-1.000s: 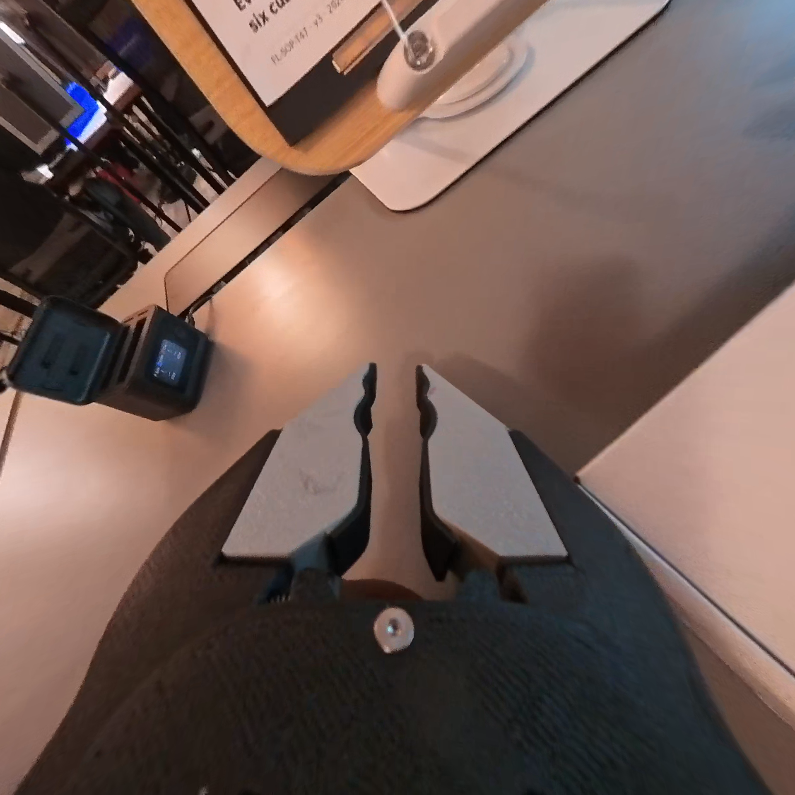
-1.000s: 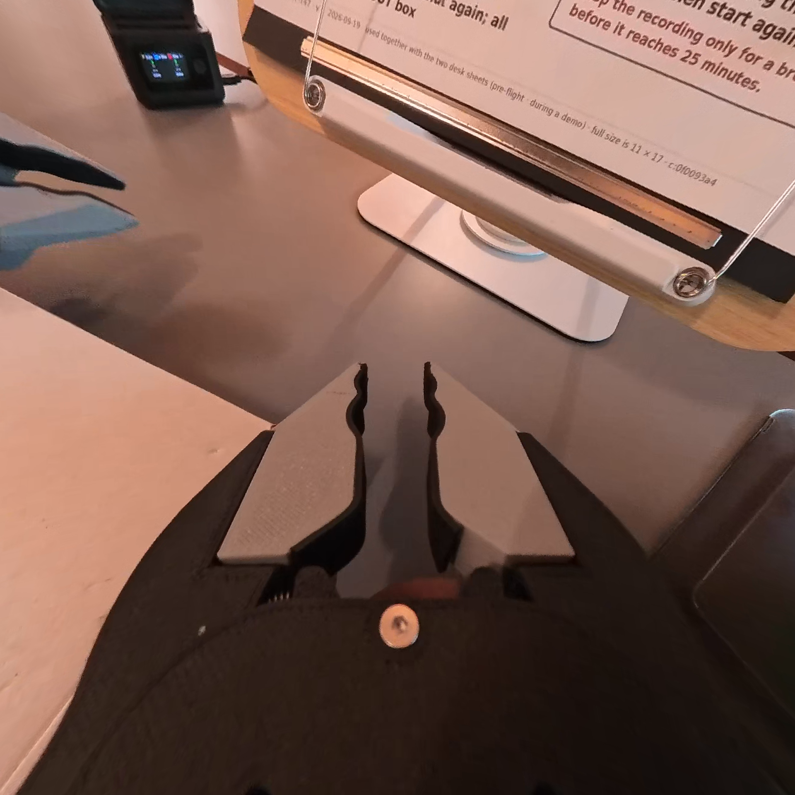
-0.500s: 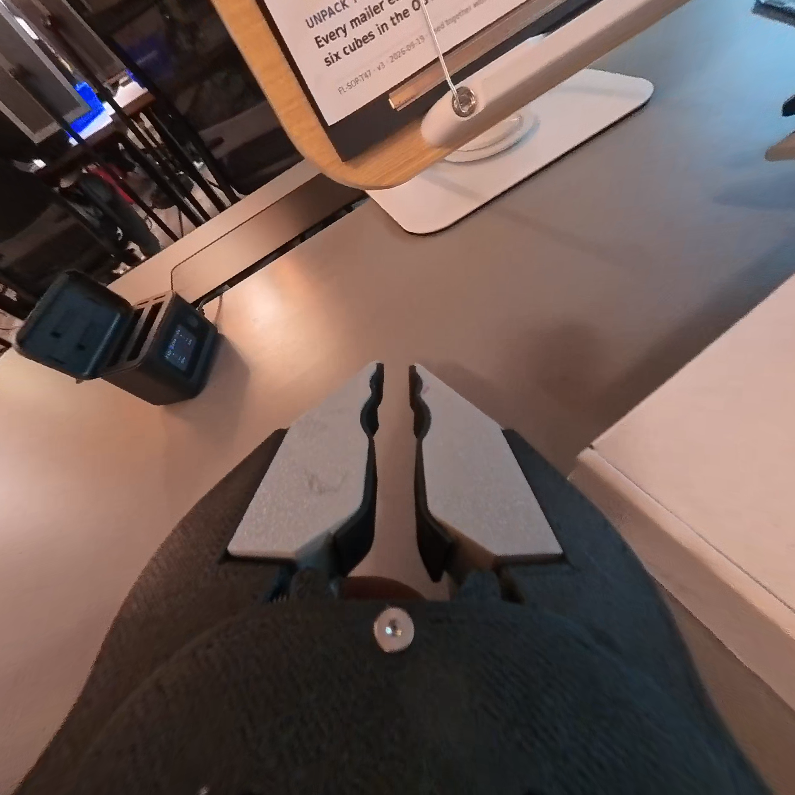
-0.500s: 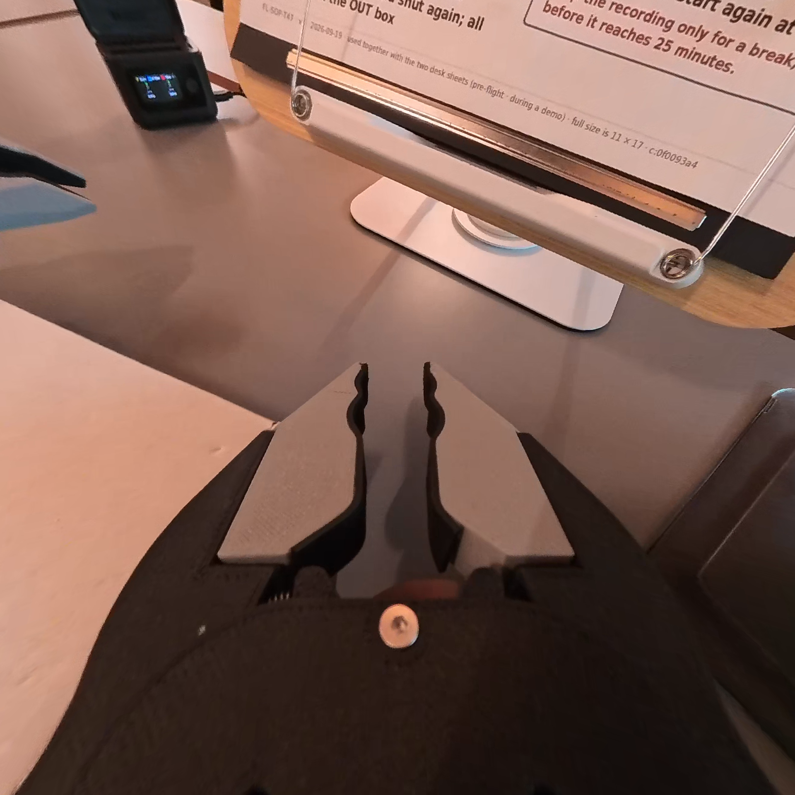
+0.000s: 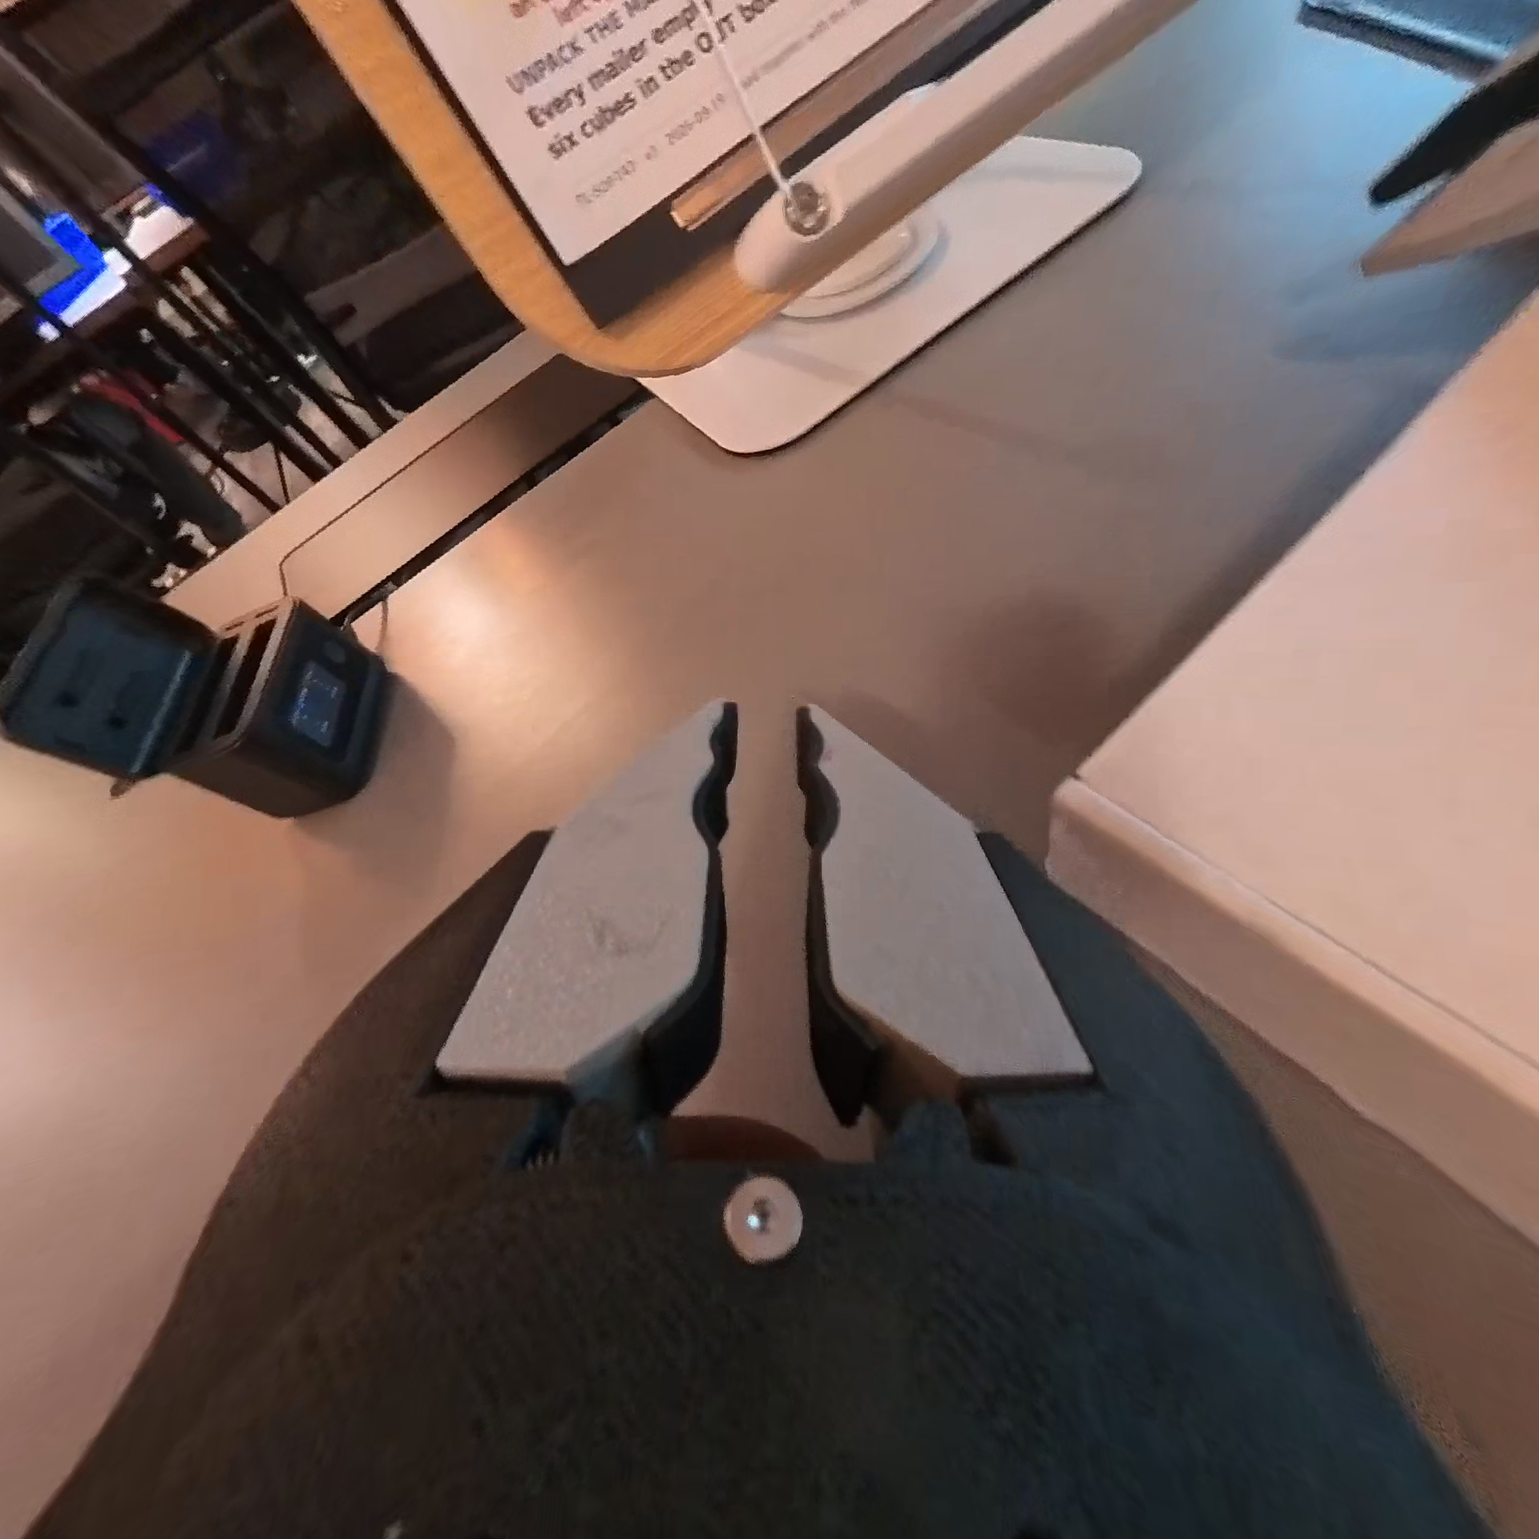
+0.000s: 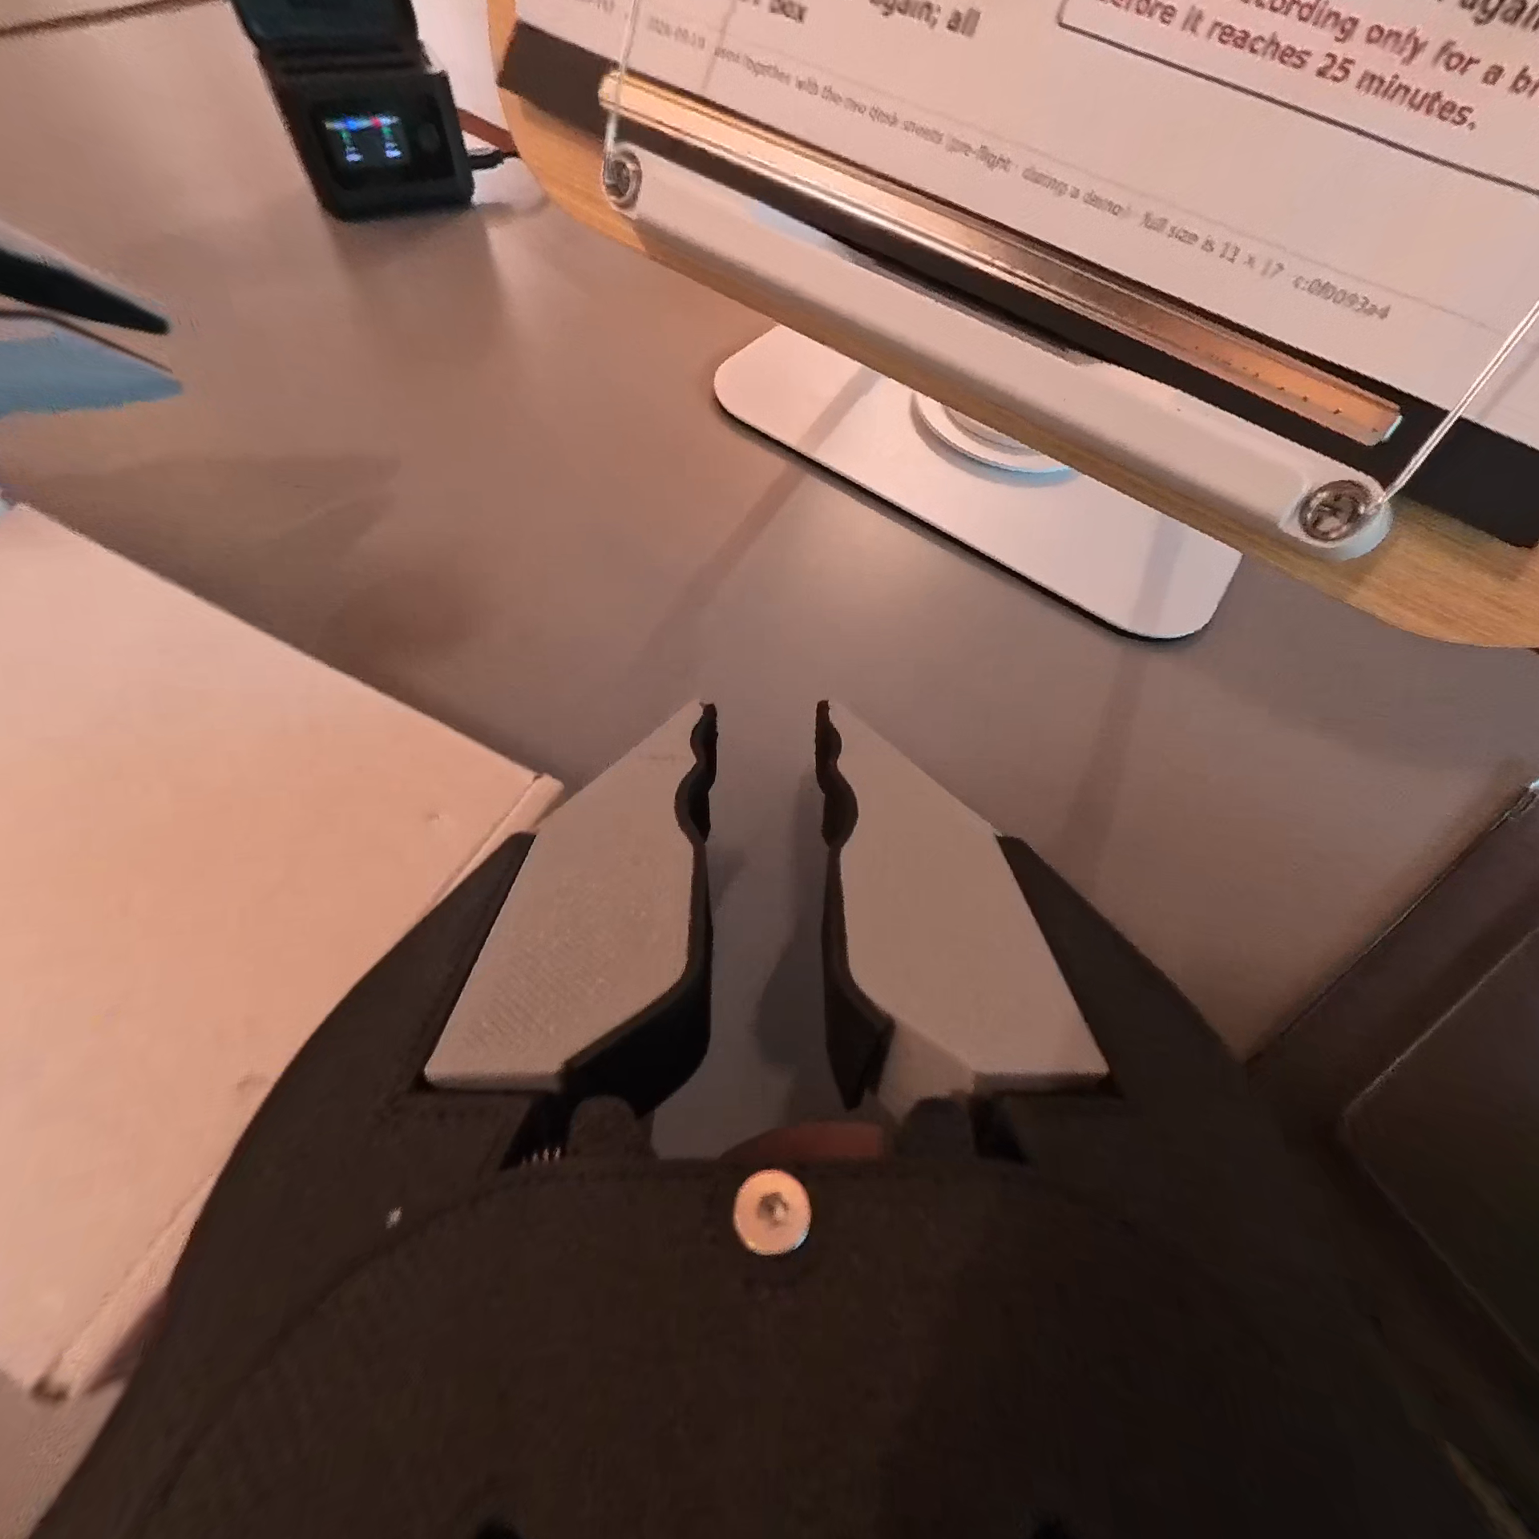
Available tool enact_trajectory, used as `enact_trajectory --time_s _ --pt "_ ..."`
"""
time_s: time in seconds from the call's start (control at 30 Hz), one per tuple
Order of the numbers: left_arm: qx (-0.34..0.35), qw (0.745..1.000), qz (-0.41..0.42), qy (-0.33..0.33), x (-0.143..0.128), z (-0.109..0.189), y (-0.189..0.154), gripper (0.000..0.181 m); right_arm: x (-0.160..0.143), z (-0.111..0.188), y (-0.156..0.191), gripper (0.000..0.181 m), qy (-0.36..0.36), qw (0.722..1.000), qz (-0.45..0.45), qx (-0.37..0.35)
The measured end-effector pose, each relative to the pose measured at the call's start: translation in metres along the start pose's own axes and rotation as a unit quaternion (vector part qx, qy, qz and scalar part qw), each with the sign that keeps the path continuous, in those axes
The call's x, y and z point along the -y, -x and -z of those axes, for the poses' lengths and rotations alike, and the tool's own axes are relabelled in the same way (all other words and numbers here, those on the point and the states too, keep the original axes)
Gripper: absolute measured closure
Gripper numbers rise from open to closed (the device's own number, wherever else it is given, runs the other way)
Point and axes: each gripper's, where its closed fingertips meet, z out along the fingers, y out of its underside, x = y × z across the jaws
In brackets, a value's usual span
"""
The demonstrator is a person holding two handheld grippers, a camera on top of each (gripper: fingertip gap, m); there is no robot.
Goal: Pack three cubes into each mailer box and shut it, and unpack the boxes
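Mailer box (image 5: 1299, 749), pale and with its flat top closed, lies on the grey desk (image 5: 833, 541) just to the right of the left claw (image 5: 766, 716) in the left wrist view; in the right wrist view the same pale box (image 6: 208, 833) sits just left of the right claw (image 6: 762, 712), so the box lies between the 2 claws. No cubes show in either view.

Left claw: its 2 grey fingers stand a narrow gap apart, released, with nothing between them and bare desk under the tips. Right claw: likewise parted by a narrow gap, empty, over bare desk. At the right edge of the right wrist view a dark flat object (image 6: 1432, 1041) rests on the desk; I cannot tell what it is.

Farther off, a small black device with a lit screen (image 5: 283, 716) stands on the desk to the left. Beyond it, a white stand base (image 5: 899, 333) carries a wood-rimmed board with a printed sheet (image 6: 1083, 125). The other claw shows blurred at the far right of the left wrist view (image 5: 1457, 166).
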Motion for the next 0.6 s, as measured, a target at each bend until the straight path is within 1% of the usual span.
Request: enact_trajectory --time_s 0.07,0.17,0.27,0.33,0.37,0.47,0.53,0.57,0.6 --pt "-0.007 1.0 -0.029 -0.002 0.0 0.01 -0.001 0.168 0.003 0.007 0.002 0.16 -0.005 0.999 0.029 0.022" --pt "-0.047 0.997 -0.067 -0.002 -0.005 0.024 -0.009 0.171 0.007 0.024 0.004 0.161 -0.015 0.995 0.082 0.057" --pt "-0.141 0.981 -0.127 -0.03 -0.012 0.045 -0.036 0.176 0.005 0.044 0.014 0.16 -0.033 0.986 0.115 0.117" --pt "-0.207 0.964 -0.162 -0.043 -0.02 0.061 -0.058 0.176 -0.003 0.06 0.029 0.16 -0.031 0.974 0.133 0.184" --pt "-0.236 0.957 -0.162 -0.043 -0.024 0.068 -0.066 0.175 -0.01 0.068 0.036 0.16 -0.024 0.966 0.143 0.216" --pt "-0.346 0.932 -0.108 -0.011 -0.036 0.089 -0.088 0.158 -0.035 0.089 0.059 0.164 0.019 0.939 0.162 0.304" --pt "-0.381 0.92 -0.087 0.011 -0.043 0.094 -0.097 0.144 -0.053 0.1 0.074 0.169 0.056 0.917 0.17 0.358" --pt "-0.401 0.912 -0.087 0.02 -0.047 0.097 -0.104 0.141 -0.059 0.103 0.082 0.171 0.068 0.906 0.179 0.376" --pt "-0.406 0.908 -0.094 0.027 -0.049 0.096 -0.109 0.14 -0.065 0.104 0.088 0.172 0.079 0.9 0.19 0.386"
